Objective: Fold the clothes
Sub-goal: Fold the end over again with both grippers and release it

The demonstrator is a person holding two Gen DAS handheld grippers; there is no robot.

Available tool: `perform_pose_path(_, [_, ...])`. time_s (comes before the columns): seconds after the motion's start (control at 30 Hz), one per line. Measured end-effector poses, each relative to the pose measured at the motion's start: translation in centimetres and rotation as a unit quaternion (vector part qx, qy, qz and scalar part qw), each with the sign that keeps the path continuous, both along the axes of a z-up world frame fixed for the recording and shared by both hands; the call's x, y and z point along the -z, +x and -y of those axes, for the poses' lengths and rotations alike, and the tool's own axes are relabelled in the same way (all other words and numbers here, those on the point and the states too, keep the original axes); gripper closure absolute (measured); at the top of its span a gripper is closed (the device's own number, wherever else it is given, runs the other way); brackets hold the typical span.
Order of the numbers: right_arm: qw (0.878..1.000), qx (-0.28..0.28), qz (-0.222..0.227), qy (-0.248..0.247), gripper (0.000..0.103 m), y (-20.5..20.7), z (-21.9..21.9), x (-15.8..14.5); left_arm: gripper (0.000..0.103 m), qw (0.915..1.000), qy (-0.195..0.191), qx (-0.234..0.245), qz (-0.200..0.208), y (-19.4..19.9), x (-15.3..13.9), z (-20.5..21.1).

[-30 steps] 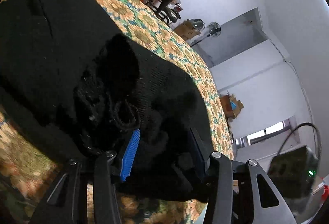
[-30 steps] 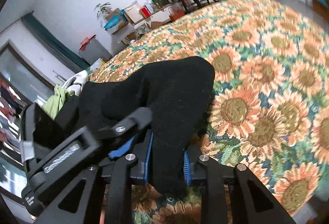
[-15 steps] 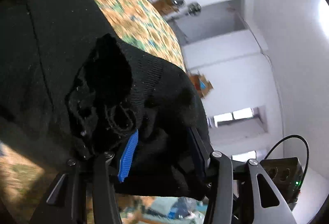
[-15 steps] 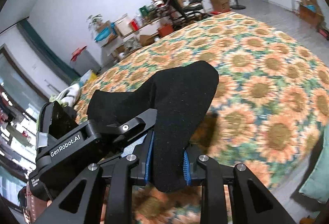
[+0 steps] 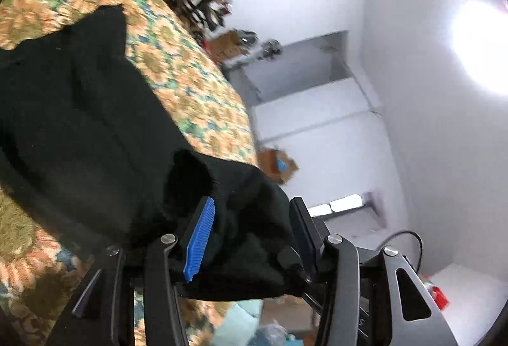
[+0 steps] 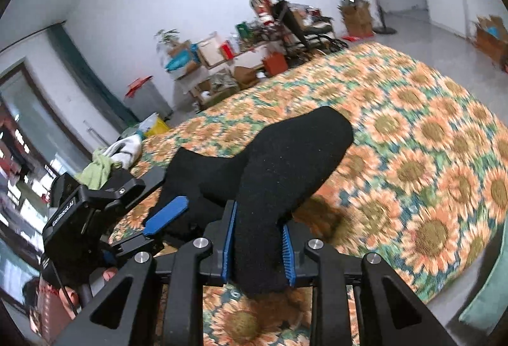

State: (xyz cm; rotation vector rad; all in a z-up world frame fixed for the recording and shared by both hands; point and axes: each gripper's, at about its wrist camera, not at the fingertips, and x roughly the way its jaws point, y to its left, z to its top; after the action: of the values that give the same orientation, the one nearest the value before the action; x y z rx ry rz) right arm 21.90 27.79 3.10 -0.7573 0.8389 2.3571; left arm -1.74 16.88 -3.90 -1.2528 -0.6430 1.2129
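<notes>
The black knitted garment (image 6: 285, 165) is soft and limp, light enough to hang from two pinches but thick where it bunches, so it should sag between holds; I judge the edges or corners the best places to grip. It is partly lifted off the sunflower-patterned bedspread (image 6: 428, 155), the rest trailing onto it. The right tool (image 6: 257, 246) clamps a thick fold between its blue pads, jaws narrow. The left tool (image 5: 250, 234) stands wider, gripping a bunched wad that looks like a ribbed cuff or hem. Compared with a second ago, both tools have risen, the cloth is pulled further off the bed, and the left view has swung toward the white wall (image 5: 397, 28). A green and white clothes heap (image 6: 111, 158) lies at the bed's far edge.
</notes>
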Motion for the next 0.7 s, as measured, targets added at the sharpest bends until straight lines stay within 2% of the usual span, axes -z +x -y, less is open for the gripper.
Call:
perform_pose_path(0.1, [0.999,-0.022,-0.009,0.023,0.076,-1.2,0.9,-1.3,0.053,0.9998,-0.016,0.007,0.005,0.8,1.1,-1.0])
perform_pose_path(0.2, [0.999,-0.043,-0.009,0.029,0.076,-2.6,1.3,-1.8,0.055,0.9990,-0.035,0.003,0.029,1.2,3.3,-2.2])
perform_pose_path(0.27, [0.998,-0.048,0.021,0.028,0.076,-4.0,1.2,-0.9,0.069,0.9978,-0.046,-0.001,0.048,1.4,4.9,-3.1])
perform_pose_path(0.3, [0.998,-0.051,0.027,0.031,0.076,-4.4,1.2,-0.6,0.070,0.9970,-0.050,0.001,0.059,1.5,5.4,-3.1])
perform_pose_path(0.4, [0.997,-0.064,0.026,0.045,0.076,-5.1,1.5,-1.0,0.071,0.9960,-0.046,-0.004,0.076,0.2,4.4,-2.0])
perform_pose_path(0.43, [0.996,-0.067,0.025,0.050,0.076,-5.4,1.5,-1.4,0.070,0.9964,-0.049,-0.019,0.066,-0.6,3.6,-1.2])
perform_pose_path(0.5, [0.995,-0.073,0.024,0.060,0.076,-6.1,1.6,-2.1,0.061,0.9954,-0.065,-0.056,0.043,-2.2,2.0,0.4])
perform_pose_path(0.53, [0.995,-0.076,0.027,0.064,0.076,-6.7,1.6,-2.2,0.053,0.9919,-0.094,-0.082,0.026,-3.2,1.5,1.3])
perform_pose_path(0.57, [0.994,-0.080,0.030,0.069,0.076,-7.2,1.7,-2.4,0.052,0.9851,-0.134,-0.108,0.002,-4.1,0.9,2.2])
perform_pose_path(0.63, [0.991,-0.094,0.037,0.088,0.076,-8.7,2.3,-2.9,0.052,0.9630,-0.214,-0.154,-0.055,-5.6,0.1,3.7])
perform_pose_path(0.67, [0.989,-0.102,0.041,0.098,0.076,-9.4,2.6,-3.2,0.052,0.9541,-0.235,-0.168,-0.079,-6.0,-0.2,4.3])
perform_pose_path(0.7, [0.987,-0.112,0.044,0.108,0.076,-10.4,3.0,-3.4,0.052,0.9499,-0.241,-0.176,-0.094,-6.2,-0.4,4.9])
